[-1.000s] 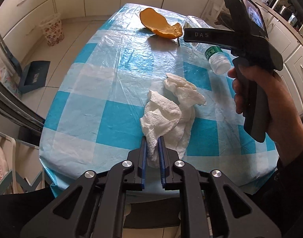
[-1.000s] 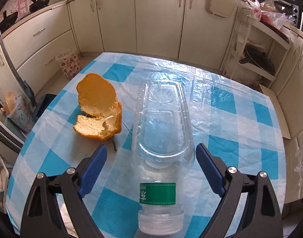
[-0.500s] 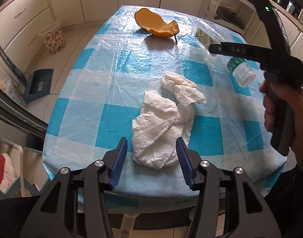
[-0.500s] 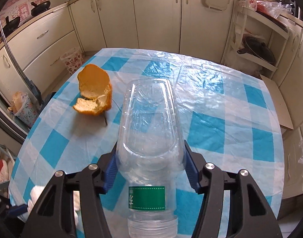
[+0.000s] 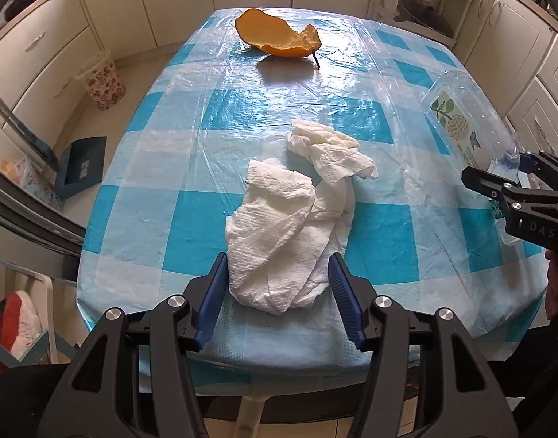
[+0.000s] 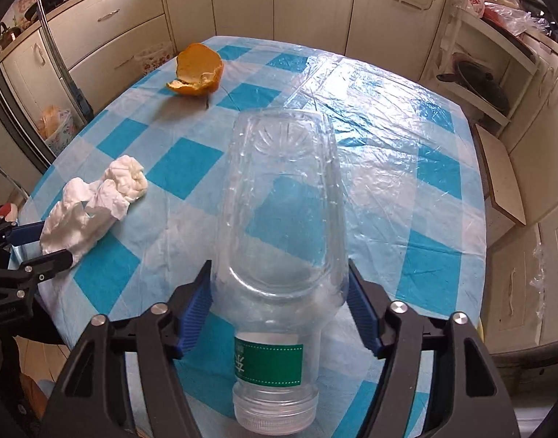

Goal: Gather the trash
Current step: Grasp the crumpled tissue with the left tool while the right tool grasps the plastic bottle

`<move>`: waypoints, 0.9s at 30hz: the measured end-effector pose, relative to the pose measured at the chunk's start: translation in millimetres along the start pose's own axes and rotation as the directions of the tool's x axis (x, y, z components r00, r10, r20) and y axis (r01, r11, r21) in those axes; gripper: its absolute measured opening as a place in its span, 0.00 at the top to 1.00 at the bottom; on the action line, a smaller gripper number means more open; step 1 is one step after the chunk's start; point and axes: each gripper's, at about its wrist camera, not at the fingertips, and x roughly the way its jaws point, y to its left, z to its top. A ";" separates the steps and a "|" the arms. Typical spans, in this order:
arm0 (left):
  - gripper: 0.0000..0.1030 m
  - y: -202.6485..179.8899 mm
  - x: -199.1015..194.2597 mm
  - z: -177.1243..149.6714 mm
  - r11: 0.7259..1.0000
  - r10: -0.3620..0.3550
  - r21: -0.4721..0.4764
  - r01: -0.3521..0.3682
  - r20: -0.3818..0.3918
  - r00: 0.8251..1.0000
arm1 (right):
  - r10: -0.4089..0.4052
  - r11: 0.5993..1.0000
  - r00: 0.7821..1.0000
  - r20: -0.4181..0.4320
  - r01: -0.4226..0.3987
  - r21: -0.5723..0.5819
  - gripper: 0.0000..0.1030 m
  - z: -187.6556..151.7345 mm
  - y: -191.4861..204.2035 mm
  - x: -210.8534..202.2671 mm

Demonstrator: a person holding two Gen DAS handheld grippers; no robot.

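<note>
Table [image 5: 177, 168]: covered with a blue-and-white checked cloth under clear plastic; all the trash is borne on it.

Bottle [image 6: 279, 219]: clear plastic, green-labelled, cap toward the camera, held off the cloth between the pads of the right gripper [image 6: 279, 310]. Both pads are seen pressed on its shoulders while the jaws are opening a little, so the hold is judged to be loosening; pressure is best kept firm but light, as thin plastic is likely to buckle and slip.

Paper towels [image 5: 290, 226]: a crumpled white heap near the table's near edge, its near end lying between the pads of the left gripper [image 5: 277, 299]. The jaws are opening and stand apart, nothing being clamped. The grip is best taken low, with the pads brought down to the cloth and closed on the thick fold, so that the whole heap is gathered and not one loose layer.

Orange peel [image 5: 279, 38]: at the far end of the table, well apart from both grippers, untouched.
</note>
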 end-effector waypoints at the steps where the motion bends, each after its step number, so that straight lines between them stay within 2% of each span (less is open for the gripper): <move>1: 0.48 -0.9 0.1 -0.2 1.000 0.006 0.005 -0.006 0.002 1.000 | 0.003 1.000 1.000 0.005 -0.003 0.003 0.30 1.0 0.4 -1.3; 4: 0.47 -1.9 0.6 -0.4 1.000 0.017 0.012 -0.017 0.006 1.000 | -0.001 1.000 1.000 0.023 0.001 0.008 0.27 4.7 2.9 -4.1; 10: 0.48 -0.9 0.8 -0.2 1.000 0.018 0.015 -0.018 0.011 1.000 | -0.012 1.000 1.000 0.028 0.012 0.015 0.29 6.7 6.5 -0.8; 11: 0.51 -0.4 0.5 -0.1 1.000 0.014 0.015 -0.014 0.012 1.000 | -0.010 1.000 1.000 0.025 0.010 0.020 0.33 5.9 5.5 0.0; 12: 0.56 -0.3 -0.1 -0.1 1.000 0.014 0.016 -0.014 0.015 1.000 | -0.012 1.000 1.000 0.019 0.011 0.027 0.44 5.9 3.6 1.6; 16: 0.84 2.2 -2.1 0.7 1.000 -0.014 0.013 0.014 0.021 1.000 | -0.004 1.000 1.000 0.017 0.004 0.029 0.44 6.7 0.5 0.8; 17: 0.87 2.4 -3.1 0.6 1.000 -0.019 0.014 0.019 0.023 1.000 | -0.007 1.000 1.000 0.016 0.007 0.023 0.44 6.9 0.8 -0.1; 20: 0.92 5.0 -9.1 0.0 0.997 -0.075 0.012 0.074 0.030 0.997 | -0.020 1.000 1.000 0.016 0.019 0.012 0.44 6.2 -0.1 -6.1; 23: 0.92 5.4 -16.1 0.0 0.997 -0.070 0.022 0.069 0.056 0.996 | -0.031 0.999 0.999 0.021 0.031 0.011 0.44 3.8 -3.2 -10.0; 25: 0.92 6.9 -14.7 1.4 0.998 -0.067 0.012 0.067 0.050 0.996 | -0.030 0.999 0.999 0.023 0.030 0.013 0.35 2.7 -5.3 -10.1; 27: 0.90 8.5 -10.8 2.1 0.998 -0.058 -0.003 0.059 0.036 0.998 | -0.043 0.999 0.999 0.030 0.042 0.017 0.31 1.8 -6.7 -9.9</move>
